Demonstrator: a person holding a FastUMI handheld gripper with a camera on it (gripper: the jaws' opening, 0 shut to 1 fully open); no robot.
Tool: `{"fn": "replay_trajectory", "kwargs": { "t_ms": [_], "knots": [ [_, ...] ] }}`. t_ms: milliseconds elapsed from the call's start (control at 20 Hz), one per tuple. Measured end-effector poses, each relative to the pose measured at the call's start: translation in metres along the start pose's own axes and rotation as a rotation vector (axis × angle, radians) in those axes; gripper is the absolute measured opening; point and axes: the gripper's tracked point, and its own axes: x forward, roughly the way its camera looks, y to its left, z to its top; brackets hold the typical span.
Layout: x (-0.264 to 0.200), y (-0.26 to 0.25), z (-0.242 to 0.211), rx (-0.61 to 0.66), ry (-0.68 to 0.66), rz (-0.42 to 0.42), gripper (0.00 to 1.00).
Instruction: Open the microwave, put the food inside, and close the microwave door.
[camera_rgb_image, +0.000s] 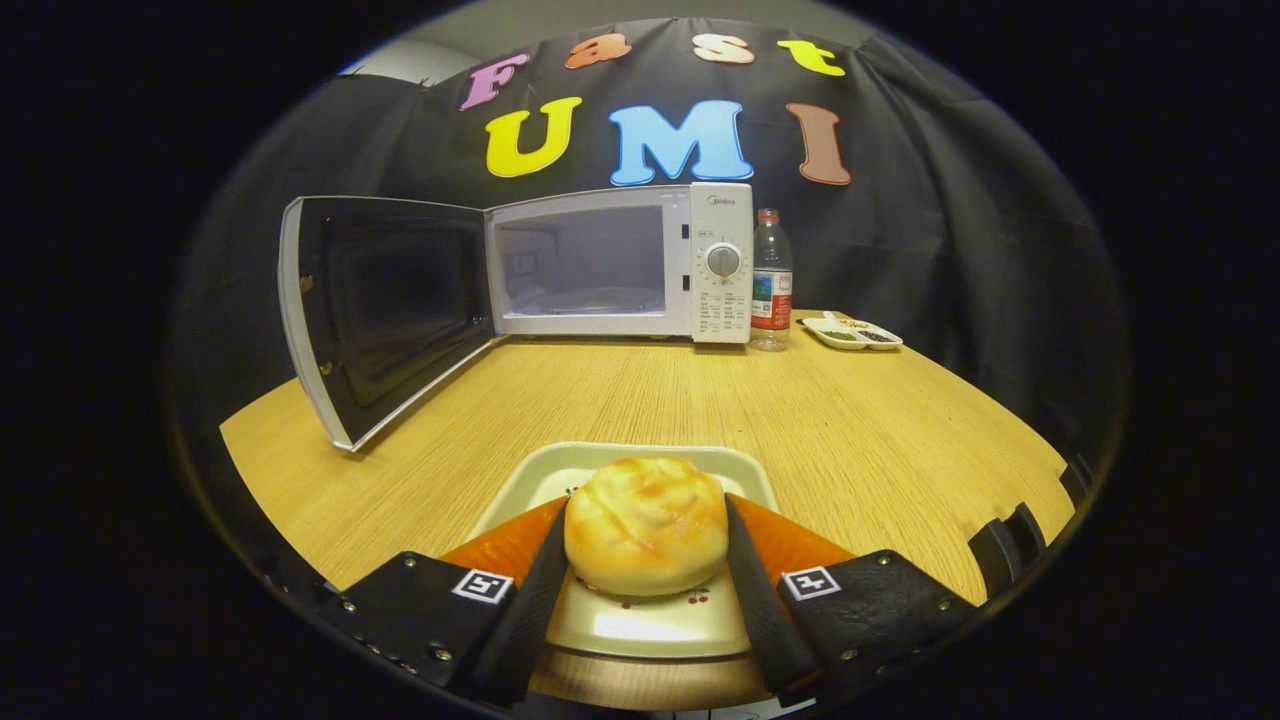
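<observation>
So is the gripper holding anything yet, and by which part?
Yes: the gripper is shut on the bun, one finger pressed on each side of it, over the tray.

One microwave (620, 265), one bun (645, 525), one bottle (771, 285), two trays (640, 465).

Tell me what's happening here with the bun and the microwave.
A person's handheld tongs are shut on a bun over a small tray on the wooden table. Beyond them the microwave stands with its door swung wide open, so the food goes in next.
</observation>
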Motion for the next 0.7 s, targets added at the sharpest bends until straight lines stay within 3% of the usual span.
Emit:
{"fn": "replay_trajectory", "kwargs": {
  "t_ms": [400, 550, 700],
  "knots": [
    [0.003, 0.052, 0.115, -0.014, -0.163, 0.124, 0.82],
    [0.018, 0.074, 0.151, 0.053, -0.185, 0.169, 0.79],
    [0.036, 0.075, 0.179, 0.017, -0.221, 0.114, 0.79]
  ]
}}
